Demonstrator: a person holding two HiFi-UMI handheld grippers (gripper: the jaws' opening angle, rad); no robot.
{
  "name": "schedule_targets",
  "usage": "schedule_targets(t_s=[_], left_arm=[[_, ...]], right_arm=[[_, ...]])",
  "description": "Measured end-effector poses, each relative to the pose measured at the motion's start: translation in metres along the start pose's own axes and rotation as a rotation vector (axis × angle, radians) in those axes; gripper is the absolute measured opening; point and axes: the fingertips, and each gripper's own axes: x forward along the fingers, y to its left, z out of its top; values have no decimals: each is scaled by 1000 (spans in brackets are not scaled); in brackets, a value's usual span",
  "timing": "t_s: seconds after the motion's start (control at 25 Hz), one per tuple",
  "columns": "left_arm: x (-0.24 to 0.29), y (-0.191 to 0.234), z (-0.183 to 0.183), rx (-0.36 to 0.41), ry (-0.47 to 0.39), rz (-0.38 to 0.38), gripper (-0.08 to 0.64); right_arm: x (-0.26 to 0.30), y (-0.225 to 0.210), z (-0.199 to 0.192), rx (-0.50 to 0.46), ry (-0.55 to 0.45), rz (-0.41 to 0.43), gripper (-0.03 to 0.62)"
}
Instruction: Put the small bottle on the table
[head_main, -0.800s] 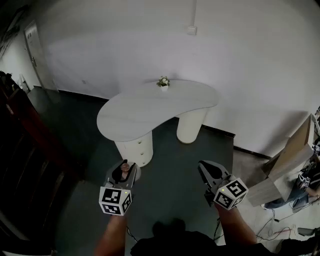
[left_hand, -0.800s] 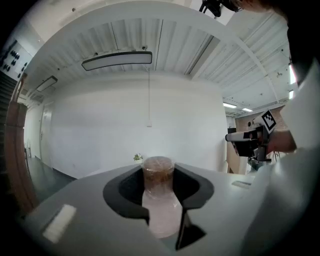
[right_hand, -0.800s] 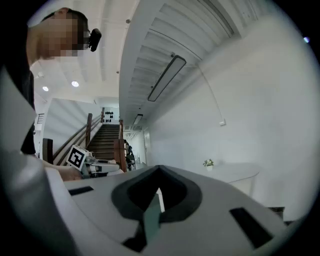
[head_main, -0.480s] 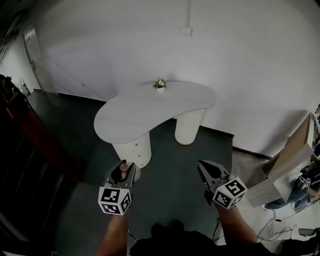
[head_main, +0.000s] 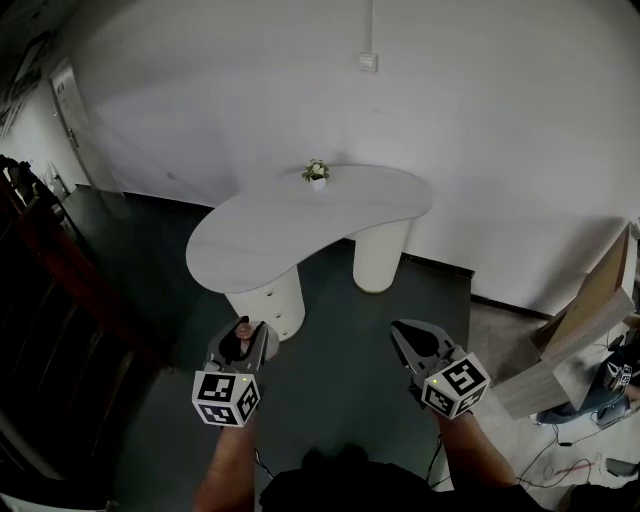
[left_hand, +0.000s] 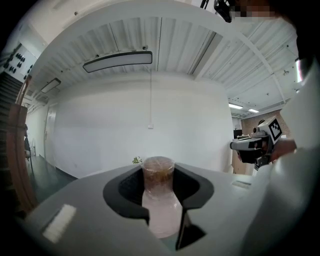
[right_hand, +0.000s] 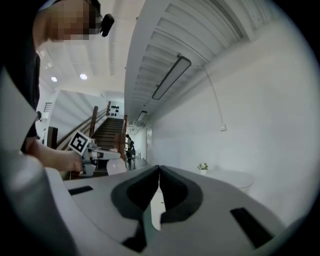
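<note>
At lower left, the left gripper (head_main: 245, 337) stays clamped on the small bottle (left_hand: 159, 200). The right gripper (head_main: 402, 333) is closed and empty. The table (head_main: 300, 225) has drifted slightly left, perhaps nearer.

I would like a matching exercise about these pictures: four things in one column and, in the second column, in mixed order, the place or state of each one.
Column one:
1. small bottle
2. right gripper
3. potted plant
4. table

Column two:
A. shut, with nothing between its jaws
B. white, standing in front of the white wall
C. held in the left gripper
D. standing on the far edge of the table

Pairs: 1-C, 2-A, 3-D, 4-B
</note>
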Motion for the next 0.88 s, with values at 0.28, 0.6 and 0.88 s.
schedule_targets(t_s=[0.28,0.6,0.88], left_arm=[[17,-21,3,-1,-8,24,143],[48,-33,-9,-31,-3,-3,143],[83,-10,-10,-42,-10,-29,143]], right_arm=[[-21,-23,-14,30,12,24,12],[-17,-49,-22,55,2,14,12],[18,-69,-26,66,17,13,12]])
